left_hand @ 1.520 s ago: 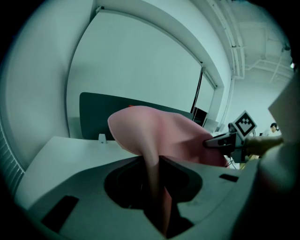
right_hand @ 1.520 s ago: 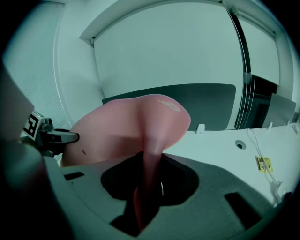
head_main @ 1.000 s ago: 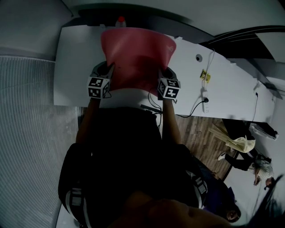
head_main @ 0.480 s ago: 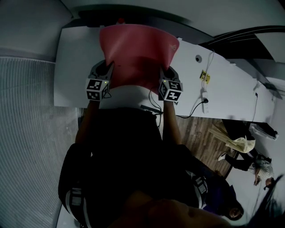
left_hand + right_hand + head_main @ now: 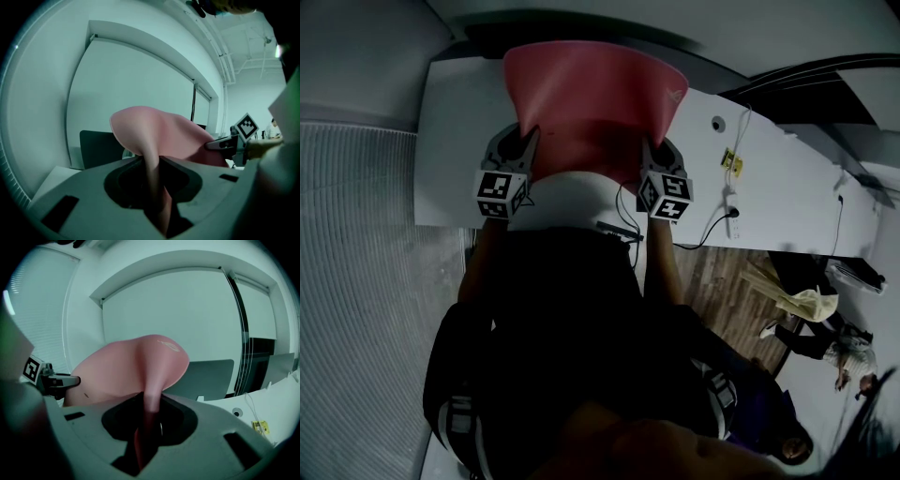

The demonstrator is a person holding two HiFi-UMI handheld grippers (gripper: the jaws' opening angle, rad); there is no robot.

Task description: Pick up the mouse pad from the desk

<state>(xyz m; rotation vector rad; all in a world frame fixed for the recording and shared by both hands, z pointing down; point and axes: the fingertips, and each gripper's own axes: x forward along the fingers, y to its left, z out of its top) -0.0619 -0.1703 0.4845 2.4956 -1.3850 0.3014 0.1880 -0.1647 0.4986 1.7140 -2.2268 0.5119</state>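
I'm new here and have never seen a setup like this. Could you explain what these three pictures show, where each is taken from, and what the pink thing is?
There is no robot arm here: a person holds a two-jaw gripper in each hand. The head view comes from a camera on the person's head, looking steeply down. The other two views come from cameras riding on each gripper, looking along its jaws. The left gripper and the right gripper each pinch the near edge of the pink mouse pad. The pad is held up above the white desk and curls in the air. A small yellow item lies further right on the desk.
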